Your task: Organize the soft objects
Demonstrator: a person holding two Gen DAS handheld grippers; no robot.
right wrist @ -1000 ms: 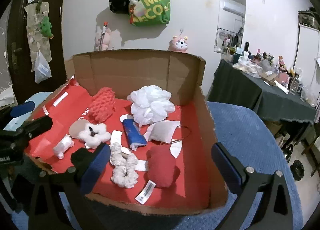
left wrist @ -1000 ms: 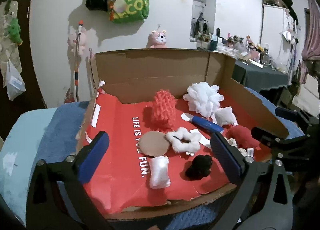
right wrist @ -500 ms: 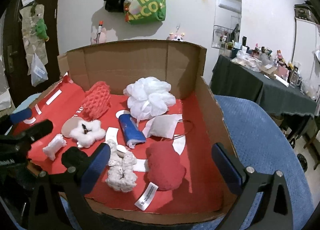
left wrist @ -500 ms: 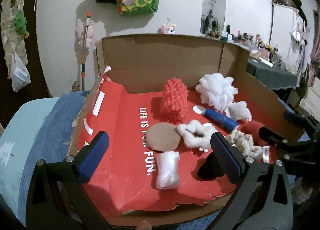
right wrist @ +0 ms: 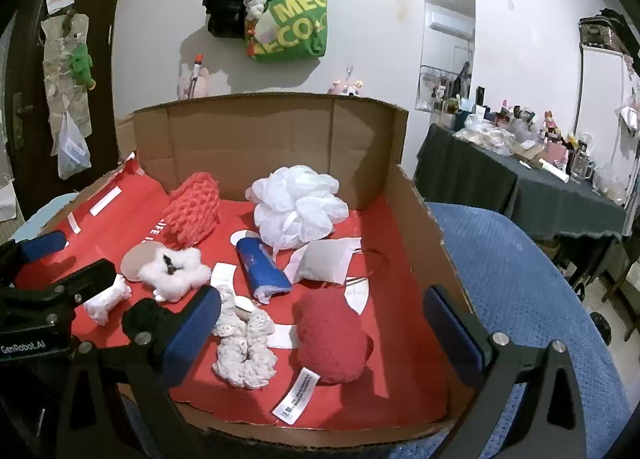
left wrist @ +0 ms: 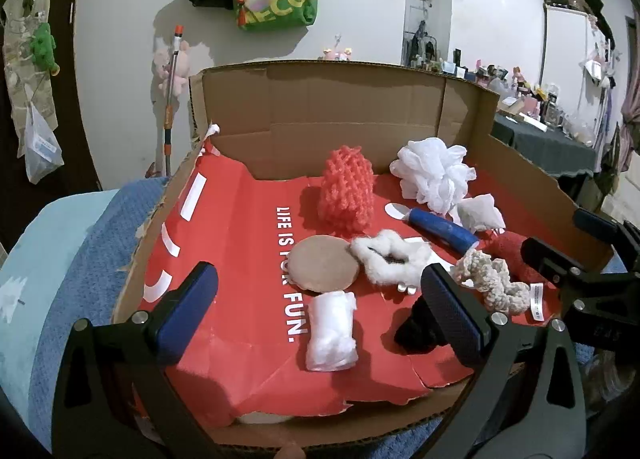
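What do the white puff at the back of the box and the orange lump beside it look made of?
White puff: gathered nylon-like mesh, slightly sheer, ruffled like a bath pouf. Orange lump: apparently chunky crocheted yarn, matte, with a bumpy, open stitch pattern.

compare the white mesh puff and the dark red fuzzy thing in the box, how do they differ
The white mesh puff is frilly, gathered netting; the dark red fuzzy pad is a dense, smooth-edged lump. The puff sits near the box's back wall, the red pad near the front edge. The pad has a white label trailing from it; the puff shows none. Both lie loose on the red box floor, ungripped.
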